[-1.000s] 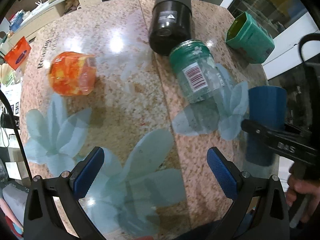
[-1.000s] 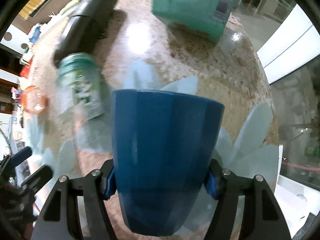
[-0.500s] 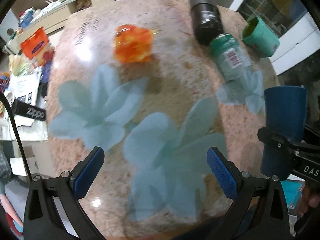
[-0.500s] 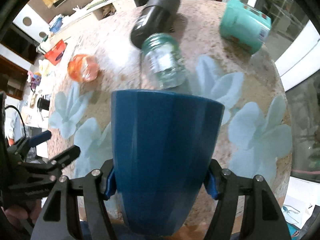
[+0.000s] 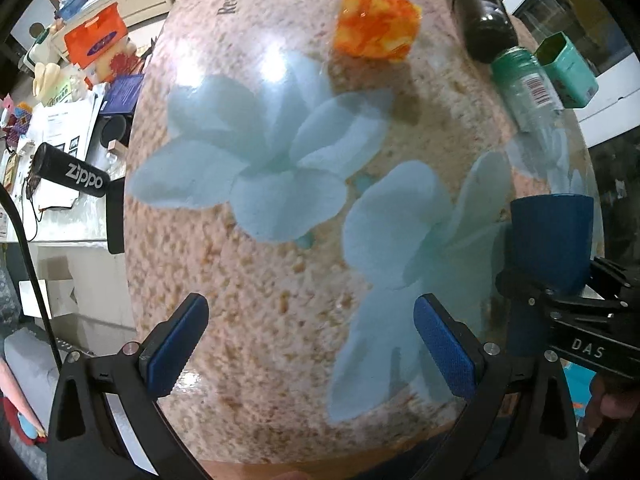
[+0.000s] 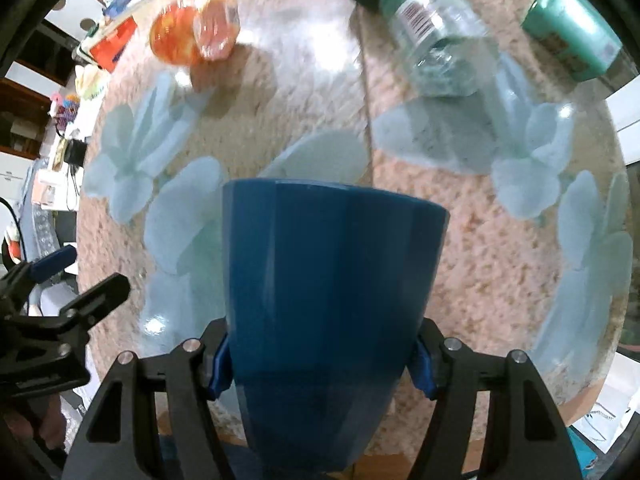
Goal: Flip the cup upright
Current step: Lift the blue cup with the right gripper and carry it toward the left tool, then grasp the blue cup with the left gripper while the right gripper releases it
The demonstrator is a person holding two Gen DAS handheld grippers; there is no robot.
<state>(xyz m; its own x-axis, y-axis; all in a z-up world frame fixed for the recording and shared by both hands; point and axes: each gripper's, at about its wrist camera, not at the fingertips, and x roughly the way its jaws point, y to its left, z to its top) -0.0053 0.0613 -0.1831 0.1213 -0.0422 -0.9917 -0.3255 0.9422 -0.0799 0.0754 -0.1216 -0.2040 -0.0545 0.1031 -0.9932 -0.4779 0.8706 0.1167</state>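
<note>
Blue faceted plastic cup (image 6: 332, 300) lifted higher off the tabletop (image 5: 256, 280)
Right tool (image 6: 322, 364) still clamps it; left tool (image 5: 308, 344) gapes wide, empty; turning upright remains.

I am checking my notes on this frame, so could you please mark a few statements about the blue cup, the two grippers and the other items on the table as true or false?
1. The right gripper is shut on the dark blue faceted cup. True.
2. The left gripper holds the orange and yellow translucent cup. False: its jaws stand open and empty, and that cup rests far off on the speckled stone table.
3. The clear bottle with a green cap lies on its side. True.
4. The teal rectangular tin stands between the left gripper's fingers. False: it lies at the table's far edge.
</note>
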